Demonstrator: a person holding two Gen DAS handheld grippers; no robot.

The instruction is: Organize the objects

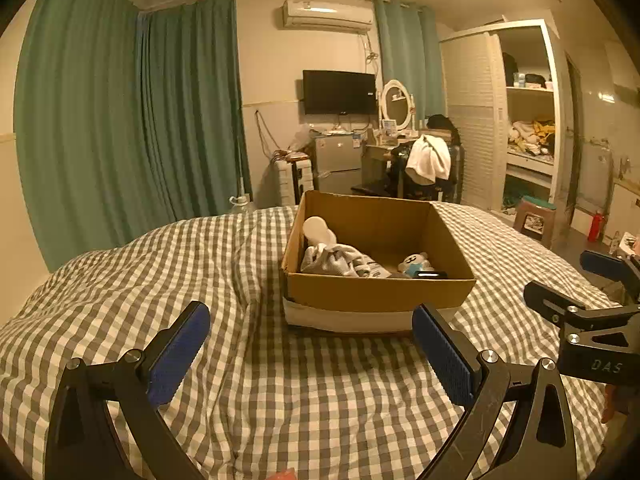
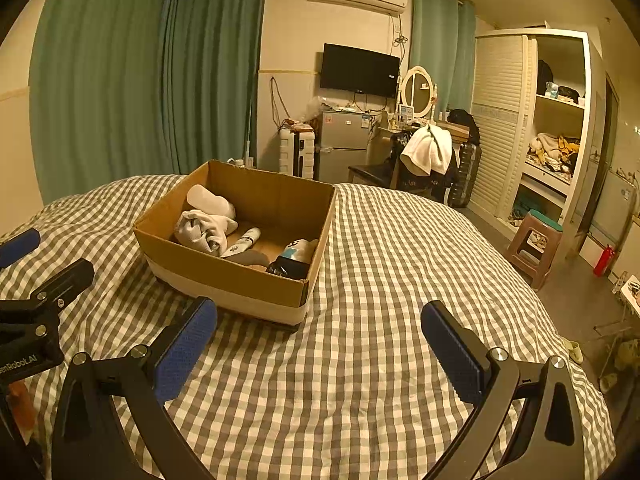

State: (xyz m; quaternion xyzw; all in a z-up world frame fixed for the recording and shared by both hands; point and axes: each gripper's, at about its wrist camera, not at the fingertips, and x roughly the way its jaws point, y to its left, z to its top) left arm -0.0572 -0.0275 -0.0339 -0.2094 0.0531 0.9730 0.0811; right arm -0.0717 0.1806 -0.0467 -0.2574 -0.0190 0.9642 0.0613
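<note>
Both my grippers, left gripper (image 1: pixel 310 354) and right gripper (image 2: pixel 318 354), hang spread and empty; the cardboard box (image 1: pixel 380 294) ahead of the fingers seems filled, so next I probably withdraw.

The letters "DAS" stand in pale print on the black body of the right gripper (image 1: pixel 600 344), seen at the edge of the left wrist view. In the right wrist view, the black body of the left gripper (image 2: pixel 28 344) carries the partly cut-off lettering "enRobot.AI". Other labels are too small to read.
</note>
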